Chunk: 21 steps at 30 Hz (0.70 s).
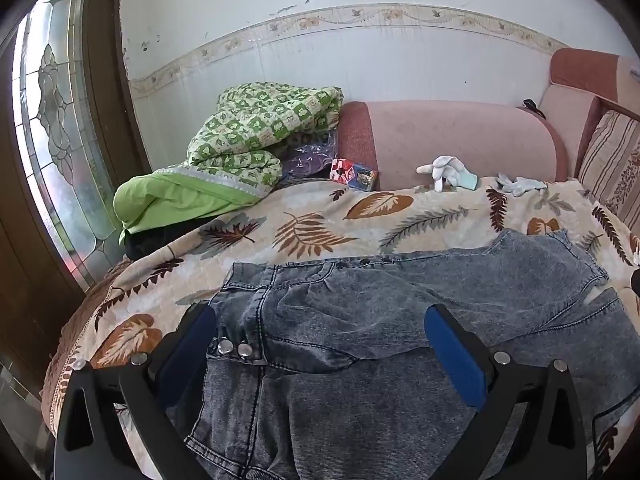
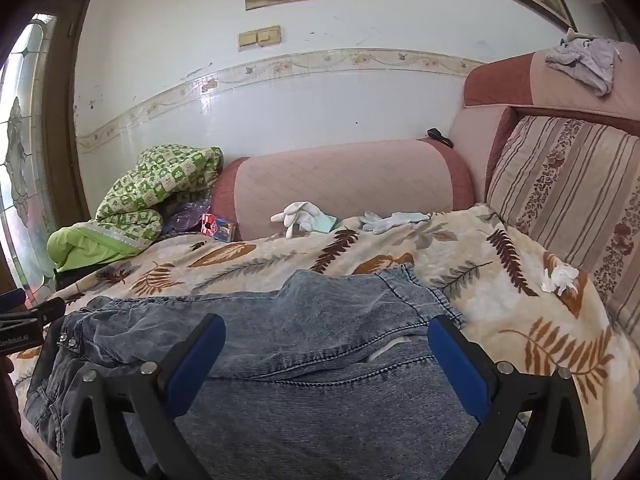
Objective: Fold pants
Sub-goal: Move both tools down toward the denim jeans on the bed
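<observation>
The acid-washed grey denim pants are straddled by the left gripper and right gripper (both spread wide, empty); a single layer could be pinched, skewing the fold.

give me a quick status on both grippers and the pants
Left gripper open, right gripper open, both over the jeans, gripping nothing. Jeans spread on the leaf-print blanket, partly folded. White gloves lie beyond, not in the way.

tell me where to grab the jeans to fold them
Grip the jeans at the waistband edge near the metal buttons with the left gripper, coming in low from the near side. That edge is thick and lies lifted in a ridge; the right gripper could take the far waist corner.
</observation>
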Each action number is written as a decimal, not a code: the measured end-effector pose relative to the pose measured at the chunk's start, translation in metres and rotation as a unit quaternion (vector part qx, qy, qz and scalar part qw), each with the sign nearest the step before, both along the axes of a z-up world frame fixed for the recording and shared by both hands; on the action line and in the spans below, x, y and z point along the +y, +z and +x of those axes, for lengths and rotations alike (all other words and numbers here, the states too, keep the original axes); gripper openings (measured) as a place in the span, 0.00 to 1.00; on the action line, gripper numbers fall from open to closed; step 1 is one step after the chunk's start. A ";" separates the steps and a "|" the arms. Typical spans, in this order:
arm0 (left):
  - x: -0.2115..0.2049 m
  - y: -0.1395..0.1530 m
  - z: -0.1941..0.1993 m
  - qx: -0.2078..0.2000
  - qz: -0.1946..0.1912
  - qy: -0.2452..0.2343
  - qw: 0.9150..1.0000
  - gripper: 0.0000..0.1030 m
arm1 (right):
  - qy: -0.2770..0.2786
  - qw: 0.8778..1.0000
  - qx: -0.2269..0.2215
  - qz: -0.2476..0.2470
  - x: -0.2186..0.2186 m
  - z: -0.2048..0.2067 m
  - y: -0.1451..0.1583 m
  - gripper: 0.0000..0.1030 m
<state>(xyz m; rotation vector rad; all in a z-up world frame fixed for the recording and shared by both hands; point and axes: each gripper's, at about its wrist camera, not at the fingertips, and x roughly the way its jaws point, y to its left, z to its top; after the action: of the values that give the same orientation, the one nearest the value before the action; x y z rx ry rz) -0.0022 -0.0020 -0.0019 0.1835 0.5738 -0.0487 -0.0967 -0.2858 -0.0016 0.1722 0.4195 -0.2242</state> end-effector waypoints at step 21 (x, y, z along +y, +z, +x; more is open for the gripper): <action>0.019 -0.042 0.030 0.069 0.008 0.001 0.998 1.00 | -0.105 0.987 0.014 0.118 -0.087 -0.008 -0.007 0.99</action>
<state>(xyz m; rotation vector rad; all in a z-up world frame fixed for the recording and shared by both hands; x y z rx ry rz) 0.0276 0.0169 -0.0438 0.1959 0.7114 -0.0557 -0.1046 -0.3726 -0.0086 0.4473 0.4548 -0.3853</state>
